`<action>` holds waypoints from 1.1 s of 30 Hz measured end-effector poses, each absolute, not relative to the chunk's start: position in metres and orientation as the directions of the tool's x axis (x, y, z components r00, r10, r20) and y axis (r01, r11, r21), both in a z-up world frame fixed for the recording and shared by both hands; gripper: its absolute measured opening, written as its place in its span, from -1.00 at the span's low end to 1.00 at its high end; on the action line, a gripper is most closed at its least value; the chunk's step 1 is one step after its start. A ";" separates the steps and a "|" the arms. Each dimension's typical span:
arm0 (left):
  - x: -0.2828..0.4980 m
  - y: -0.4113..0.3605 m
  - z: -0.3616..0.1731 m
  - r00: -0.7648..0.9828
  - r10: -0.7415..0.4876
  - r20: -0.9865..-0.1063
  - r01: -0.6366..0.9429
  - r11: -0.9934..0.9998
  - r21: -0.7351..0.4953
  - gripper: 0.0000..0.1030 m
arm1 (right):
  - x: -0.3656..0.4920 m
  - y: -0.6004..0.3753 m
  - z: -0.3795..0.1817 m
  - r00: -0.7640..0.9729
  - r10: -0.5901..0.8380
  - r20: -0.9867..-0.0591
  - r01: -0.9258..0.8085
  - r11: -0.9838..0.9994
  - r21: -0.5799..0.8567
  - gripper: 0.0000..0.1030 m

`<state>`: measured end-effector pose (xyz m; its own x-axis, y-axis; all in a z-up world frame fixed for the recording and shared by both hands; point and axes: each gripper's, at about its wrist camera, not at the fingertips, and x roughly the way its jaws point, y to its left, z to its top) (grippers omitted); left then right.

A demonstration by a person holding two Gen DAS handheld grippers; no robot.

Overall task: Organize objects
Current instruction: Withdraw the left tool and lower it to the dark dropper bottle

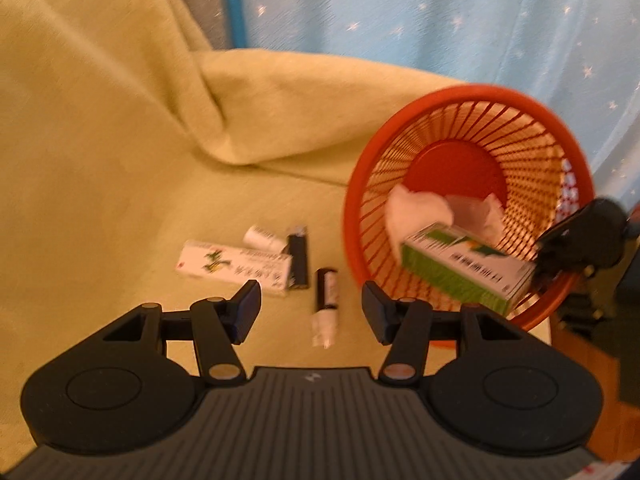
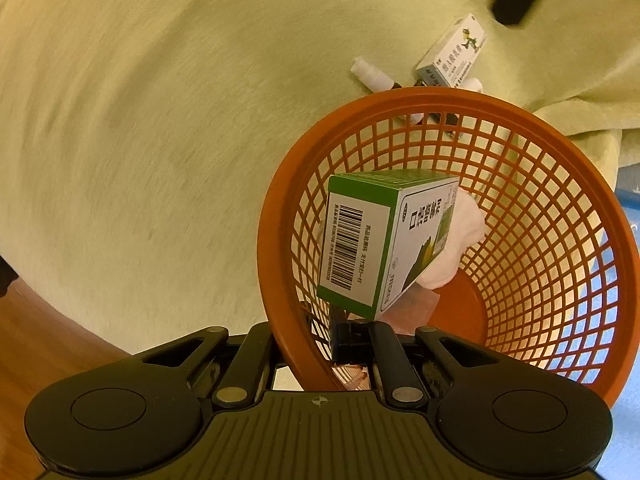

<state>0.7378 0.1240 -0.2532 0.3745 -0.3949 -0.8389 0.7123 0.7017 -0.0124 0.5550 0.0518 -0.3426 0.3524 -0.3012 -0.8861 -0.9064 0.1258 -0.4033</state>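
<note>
Left gripper (image 1: pixel 311 312): jaws wide apart, nothing between them. It hovers over the yellow-green cloth (image 1: pixel 100 184), above the near end of a small black-and-white tube (image 1: pixel 327 304) lying on the cloth.

Right gripper (image 2: pixel 308 340): jaws closed on the near rim of the orange basket (image 2: pixel 532 216). One finger (image 2: pixel 348 340) sits inside the mesh wall; the other is outside it. The basket is tipped, mouth facing the left wrist camera.

Inside basket: a green-and-white box (image 2: pixel 372 244) with a barcode face, leaning tilted against the near wall. Behind it is a white crumpled cloth or tissue (image 2: pixel 460 240), touching the box. A clear wrapper-like item lies on the basket floor; cannot tell what it is.

On the cloth, left of the basket in the left wrist view:
- white carton with green plant print (image 1: pixel 234 266), lying flat
- black rectangular item (image 1: pixel 298 258), touching the carton's right end
- small white cylinder (image 1: pixel 264 238), just beyond the carton
- the tube, nearest the basket, apart from the others

Left wrist view is motion-blurred; labels unreadable. A blue star-print curtain (image 1: pixel 440 12) hangs at the far side.
</note>
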 end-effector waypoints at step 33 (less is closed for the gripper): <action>0.744 0.111 -0.346 0.314 -0.369 -0.875 0.724 0.689 -0.031 -0.03 | 0.593 0.058 -0.337 0.305 -0.252 -0.918 -0.855 0.352 -0.381 -0.91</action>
<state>0.7439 0.1112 -0.3457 0.3137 -0.3695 -0.8747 0.7243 0.6887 -0.0311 0.5935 0.0575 -0.3370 0.3054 -0.2521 -0.9182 -0.8547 0.3525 -0.3811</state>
